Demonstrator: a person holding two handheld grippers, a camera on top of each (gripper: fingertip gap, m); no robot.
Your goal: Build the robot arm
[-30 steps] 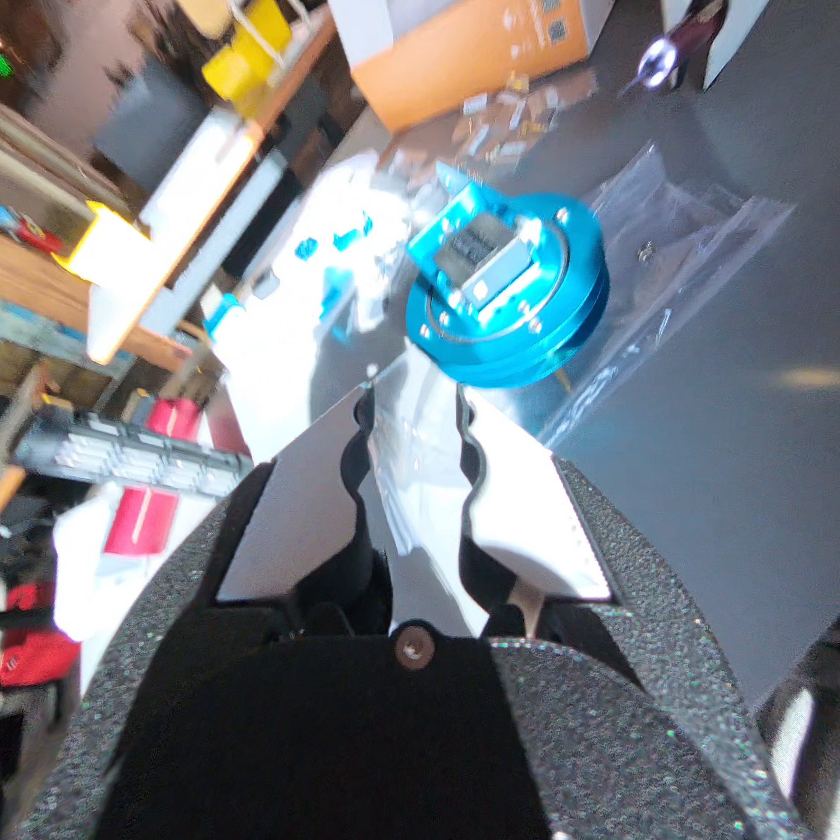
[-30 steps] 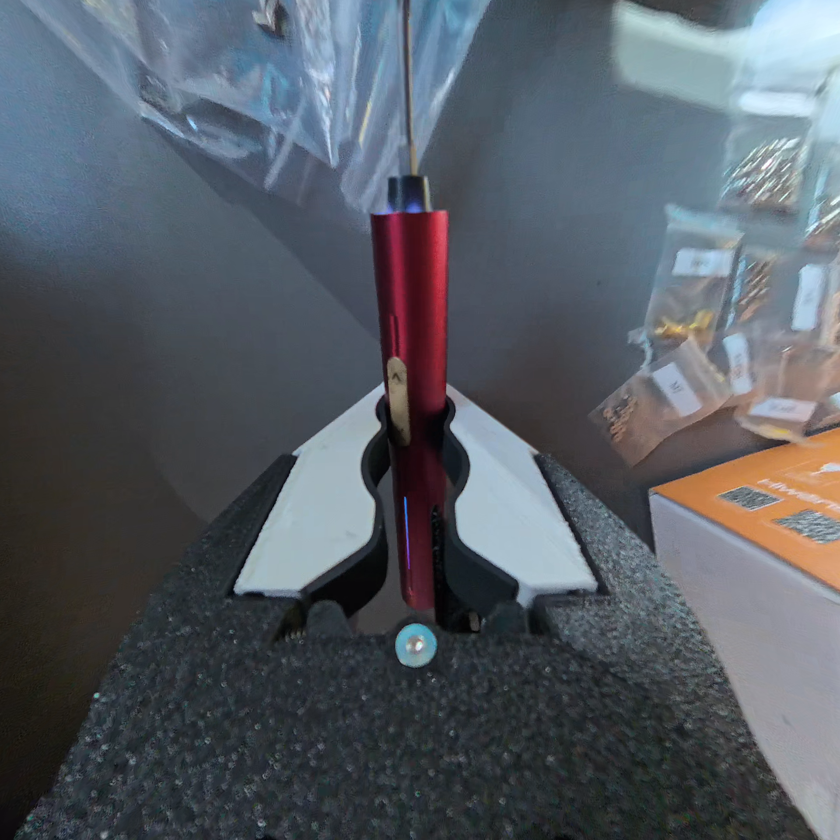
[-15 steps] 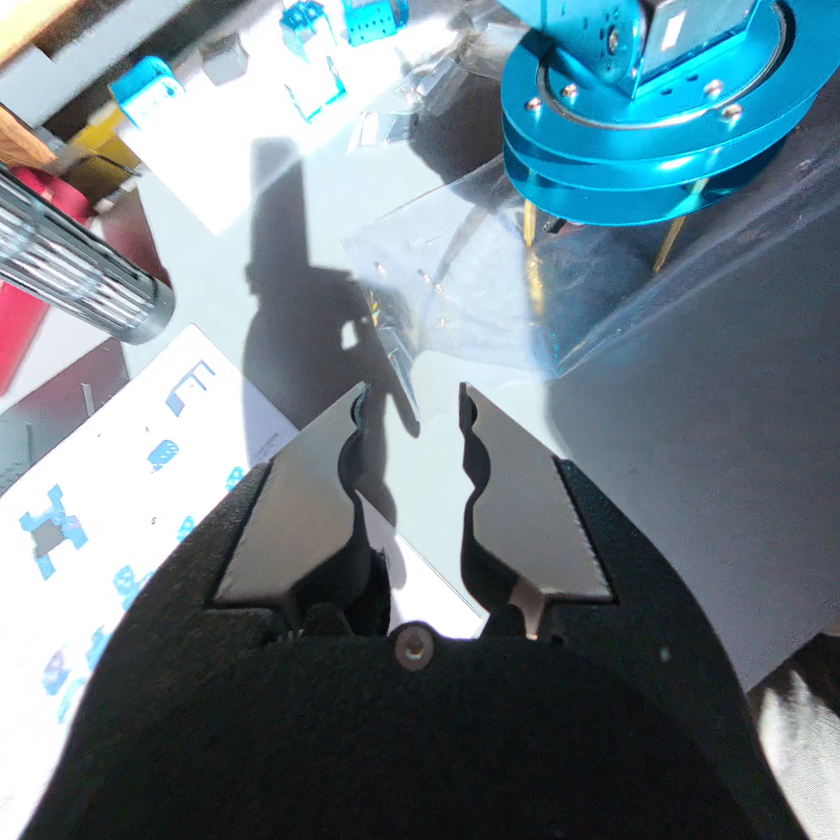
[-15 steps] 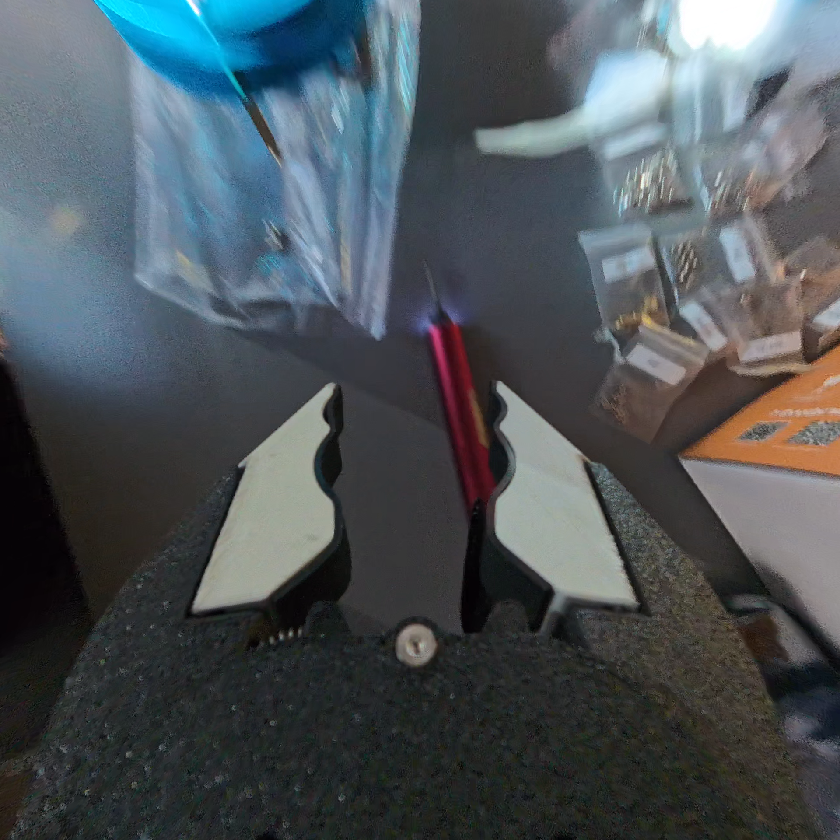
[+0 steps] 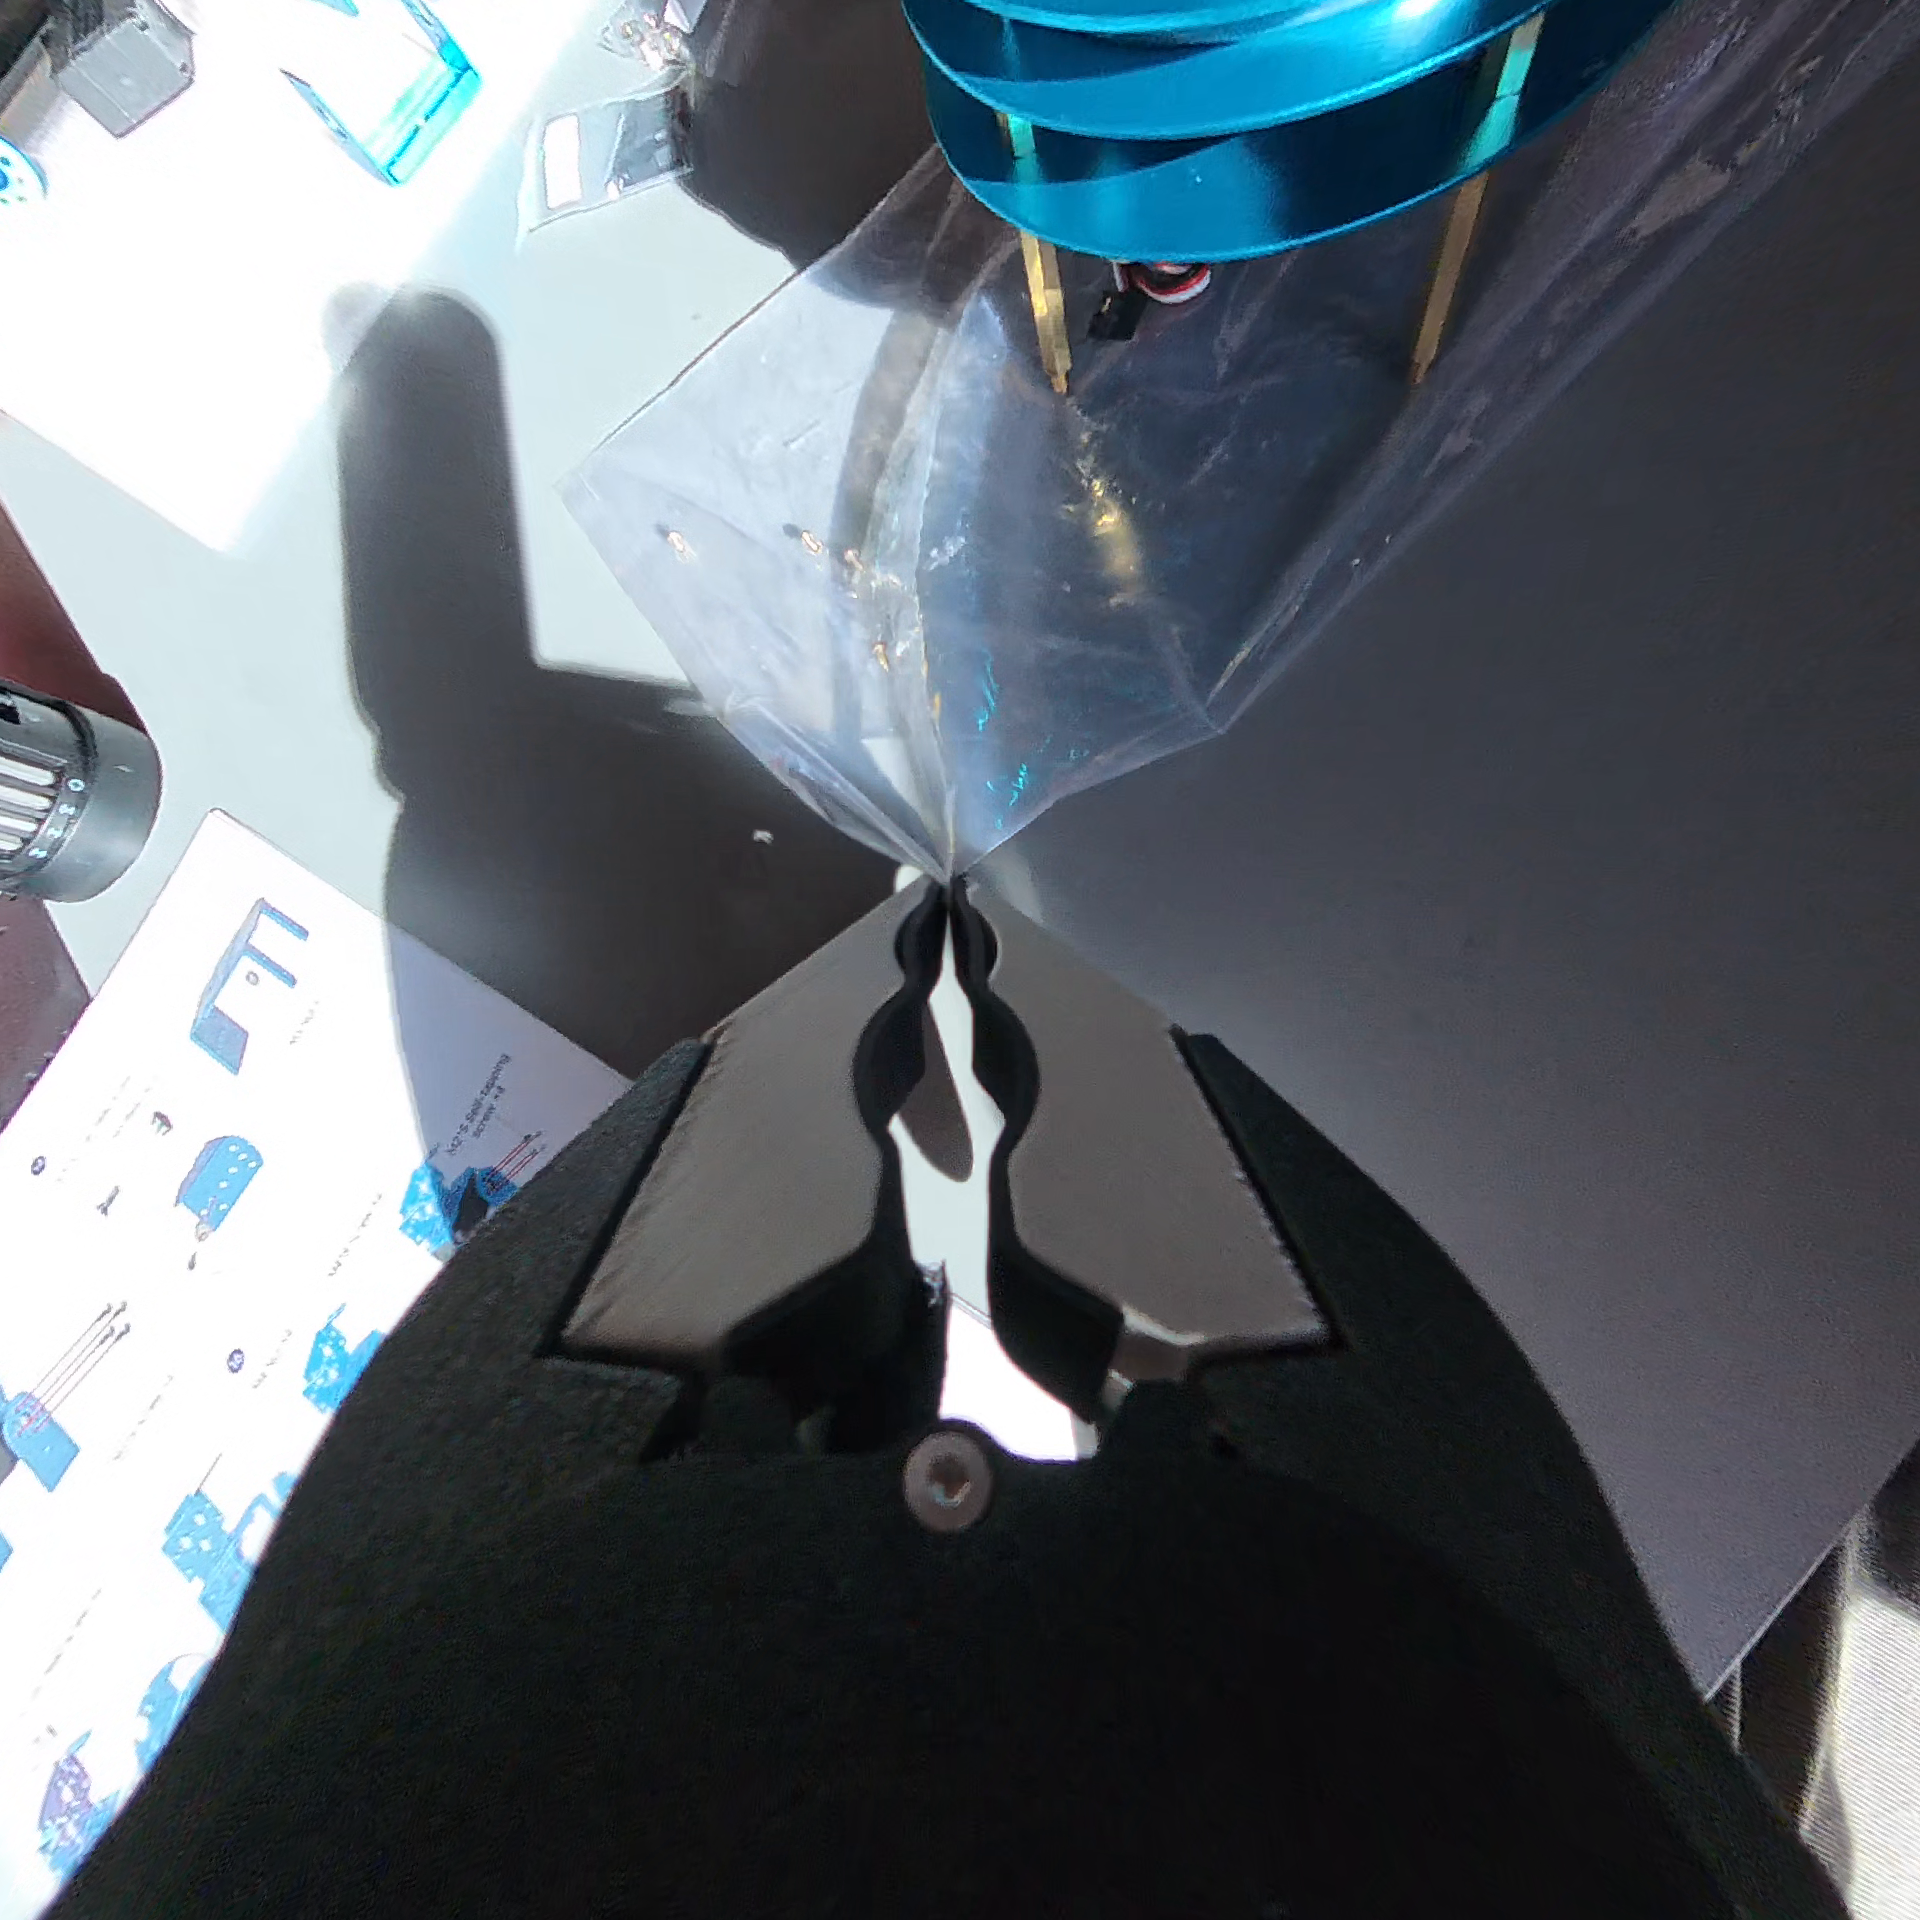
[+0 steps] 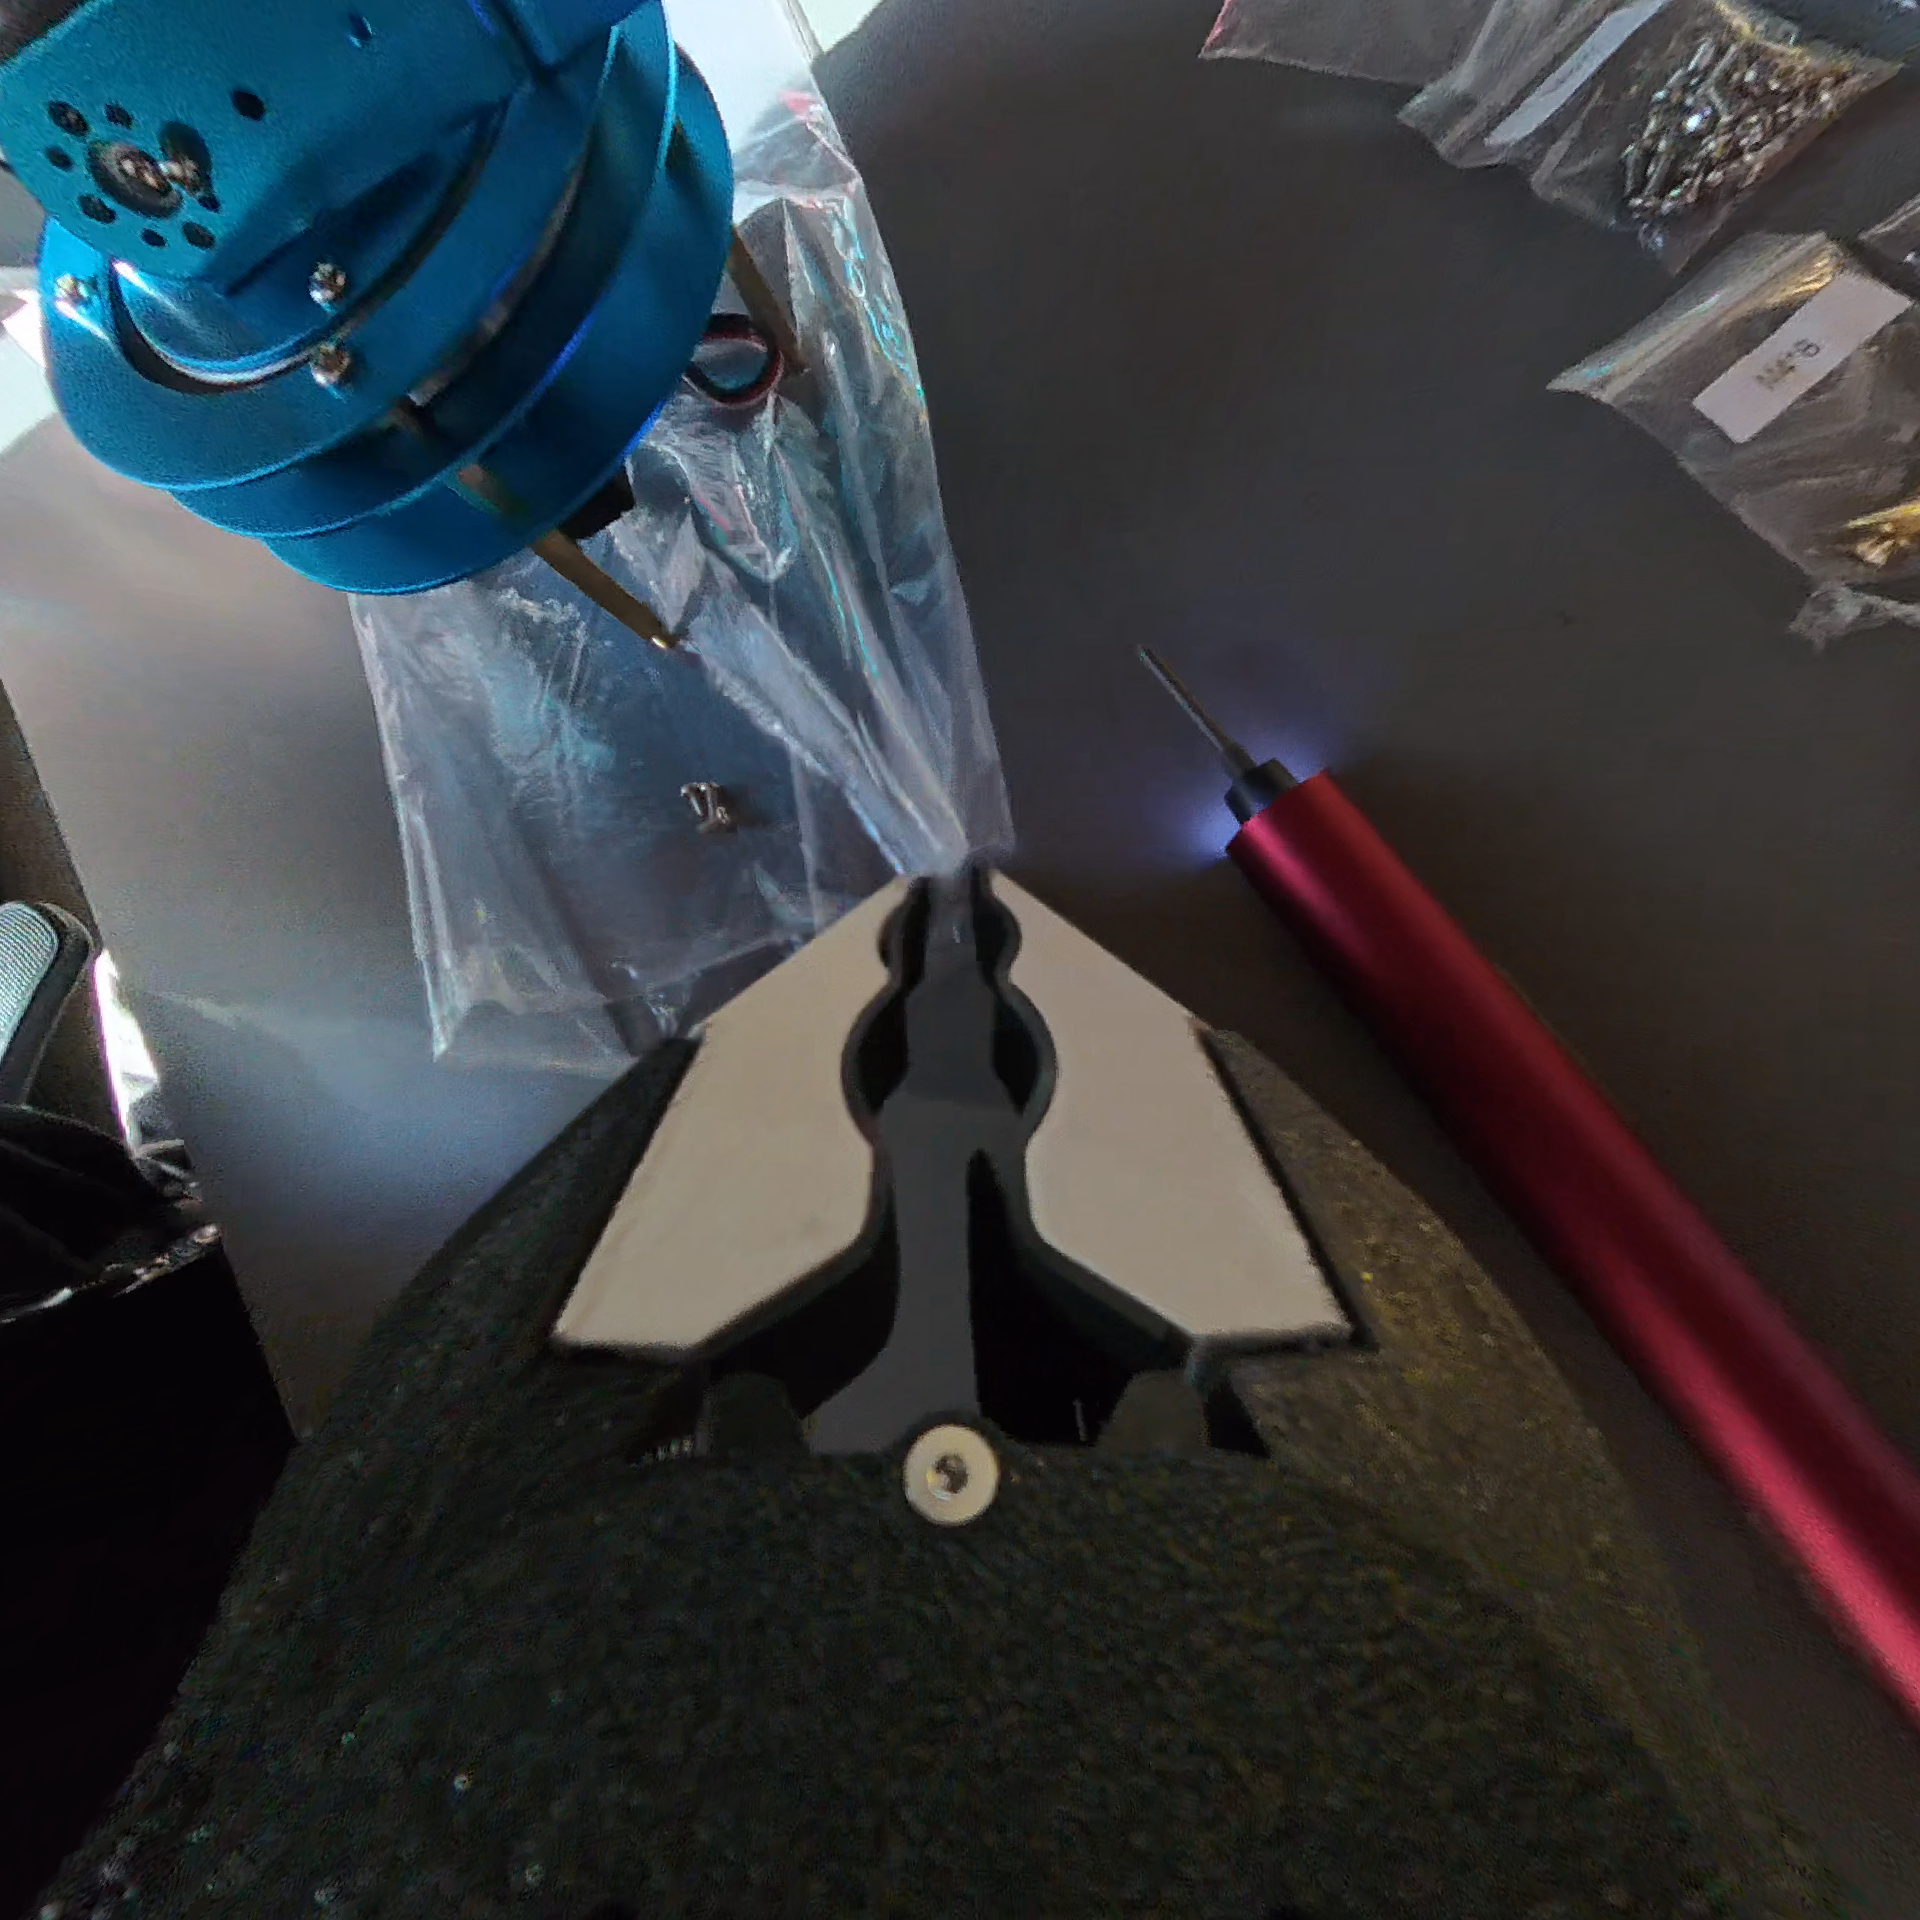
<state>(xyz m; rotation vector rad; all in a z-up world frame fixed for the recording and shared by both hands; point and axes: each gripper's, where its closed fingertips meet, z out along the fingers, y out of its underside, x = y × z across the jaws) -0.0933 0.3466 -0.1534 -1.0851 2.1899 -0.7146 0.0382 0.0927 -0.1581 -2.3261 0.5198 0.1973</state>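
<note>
A clear plastic bag [image 5: 987, 582] with a few small screws inside lies on the dark grey mat under a blue round metal assembly [image 5: 1226, 114] on brass standoffs. My left gripper [image 5: 948, 885] is shut on one corner of the bag, which is pulled taut. My right gripper [image 6: 951, 878] is shut on another corner of the same bag [image 6: 665, 748]; loose screws [image 6: 710, 808] show inside. The blue assembly [image 6: 343, 291] stands on the bag's far end. A red electric screwdriver [image 6: 1538, 1122], its tip light on, lies on the mat right of my right gripper.
A printed instruction sheet [image 5: 208, 1247] lies at the left, with a grey metal cylinder [image 5: 73, 810] above it and blue parts [image 5: 395, 94] on the bright table. Several small bags of hardware [image 6: 1766, 312] lie at the right. The mat's edge [image 5: 1818, 1507] runs near me. Measured from the fingertips, the grey metal cylinder [image 5: 73, 810] is 25 centimetres or so from the left gripper and 45 centimetres from the right.
The right gripper let go of the red screwdriver, which now lies on the mat, and shut on the bag. The left gripper came down and shut on the bag's corner.
</note>
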